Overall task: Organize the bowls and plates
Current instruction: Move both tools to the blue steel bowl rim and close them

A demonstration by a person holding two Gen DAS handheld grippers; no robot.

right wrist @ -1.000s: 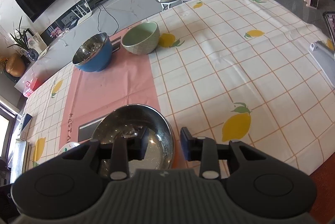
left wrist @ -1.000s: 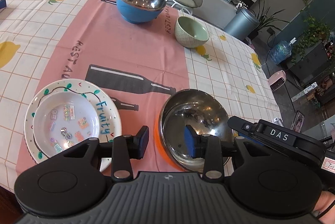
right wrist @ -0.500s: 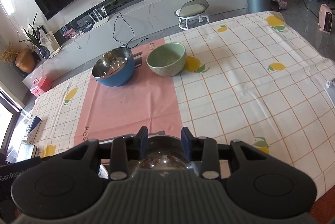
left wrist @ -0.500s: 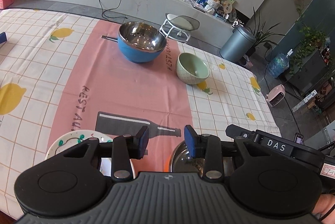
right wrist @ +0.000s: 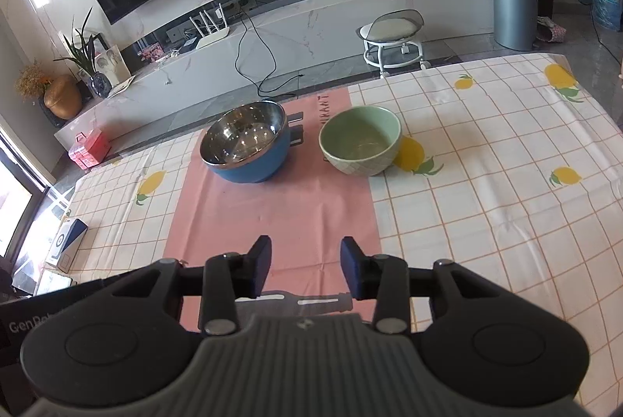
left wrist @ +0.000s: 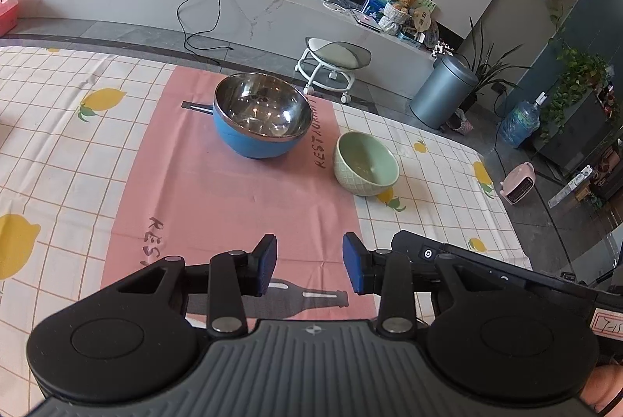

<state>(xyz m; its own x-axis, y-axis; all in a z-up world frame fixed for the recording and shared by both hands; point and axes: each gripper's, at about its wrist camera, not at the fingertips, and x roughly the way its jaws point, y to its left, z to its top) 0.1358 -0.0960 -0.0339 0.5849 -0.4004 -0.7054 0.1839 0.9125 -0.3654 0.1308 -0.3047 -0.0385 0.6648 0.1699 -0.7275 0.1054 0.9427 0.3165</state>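
A blue bowl with a steel inside [left wrist: 260, 120] stands on the pink mat at the far side of the table; it also shows in the right wrist view [right wrist: 246, 142]. A pale green bowl [left wrist: 366, 163] stands just right of it, also in the right wrist view [right wrist: 360, 139]. My left gripper [left wrist: 310, 269] is open and empty, held above the near part of the mat. My right gripper [right wrist: 305, 267] is open and empty, also above the near mat; its body [left wrist: 486, 273] shows at the left view's right edge. The plate and orange bowl are hidden below the grippers.
The table carries a lemon-print cloth [right wrist: 486, 183] with a pink mat [left wrist: 233, 199] in its middle. Beyond the far edge are a white stool [right wrist: 393, 39], a grey bin [right wrist: 514, 8] and a low marble TV bench [left wrist: 194, 4].
Both grippers rose and tilted up and away from the near plate and steel bowl, which dropped out of view. The far bowls now sit centred in both views. Both jaws stayed open.
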